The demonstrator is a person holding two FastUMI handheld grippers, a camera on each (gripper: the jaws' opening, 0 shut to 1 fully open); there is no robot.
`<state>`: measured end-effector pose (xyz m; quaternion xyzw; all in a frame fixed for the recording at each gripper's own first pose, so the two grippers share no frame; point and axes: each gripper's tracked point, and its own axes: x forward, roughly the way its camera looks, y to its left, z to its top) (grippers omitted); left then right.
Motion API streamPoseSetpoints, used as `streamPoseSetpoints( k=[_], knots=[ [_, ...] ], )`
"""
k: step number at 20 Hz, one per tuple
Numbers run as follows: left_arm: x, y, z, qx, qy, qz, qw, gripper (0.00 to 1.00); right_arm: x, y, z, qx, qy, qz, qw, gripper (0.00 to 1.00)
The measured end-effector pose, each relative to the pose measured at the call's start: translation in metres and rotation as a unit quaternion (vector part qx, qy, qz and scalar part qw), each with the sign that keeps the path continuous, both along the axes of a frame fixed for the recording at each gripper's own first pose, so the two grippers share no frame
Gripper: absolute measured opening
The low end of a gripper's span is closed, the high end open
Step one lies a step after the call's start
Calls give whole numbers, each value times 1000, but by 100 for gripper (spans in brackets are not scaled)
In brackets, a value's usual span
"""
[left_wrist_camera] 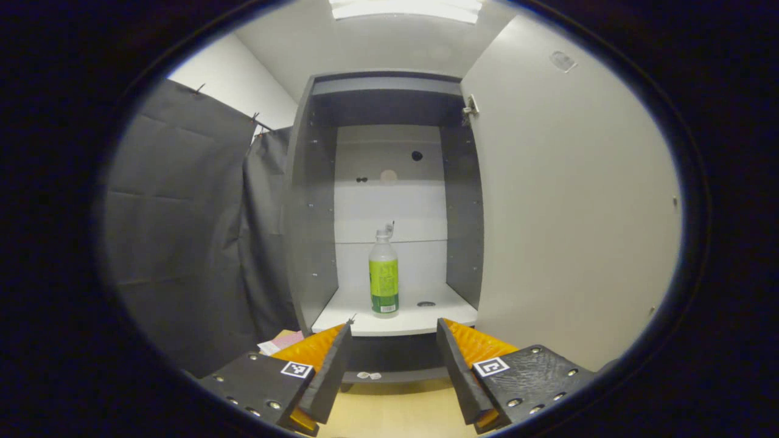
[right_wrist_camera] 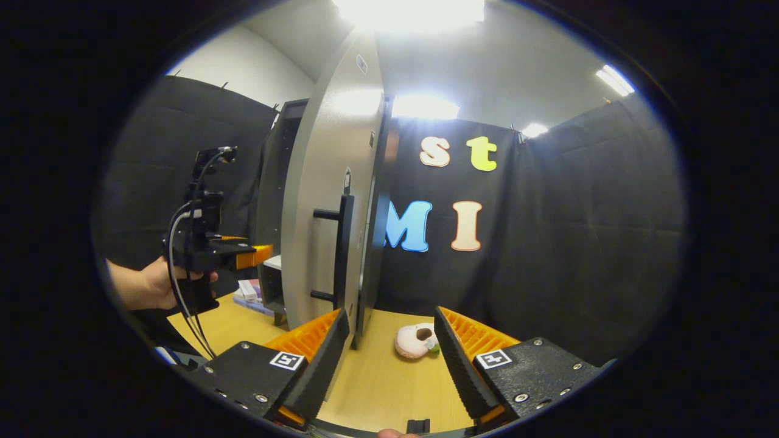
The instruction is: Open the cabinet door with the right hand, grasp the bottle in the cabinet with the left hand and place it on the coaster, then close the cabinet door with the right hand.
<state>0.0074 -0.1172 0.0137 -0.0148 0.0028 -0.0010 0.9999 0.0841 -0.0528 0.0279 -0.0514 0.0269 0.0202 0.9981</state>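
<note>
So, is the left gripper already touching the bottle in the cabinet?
Apart. In the left gripper view, the left gripper is open and short of the cabinet shelf, while the bottle stands farther back.

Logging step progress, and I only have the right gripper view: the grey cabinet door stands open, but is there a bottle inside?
Observer: Yes. A clear plastic bottle with a green label stands upright on the cabinet's white bottom shelf.
Operator: Does the left gripper have it?
Observer: No. The left gripper is open and short of the shelf's front edge, with the bottle straight ahead of it, untouched.
</note>
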Motion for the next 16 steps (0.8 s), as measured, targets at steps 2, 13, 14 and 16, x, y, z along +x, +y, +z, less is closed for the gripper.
streamPoseSetpoints(
  k=[2,13,14,16],
  knots=[
    [34,3,9,4,-10,2,1000,80,-1,-21,-5,3,8,-34,999,88],
    [171,14,5,44,-32,-8,999,84,21,-44,-32,11,41,-130,991,89],
    [182,15,4,45,-33,-11,998,84,25,-42,-32,12,41,-135,990,89],
    [201,17,4,49,-34,-15,998,84,33,-36,-32,23,37,-139,989,89]
  ],
)
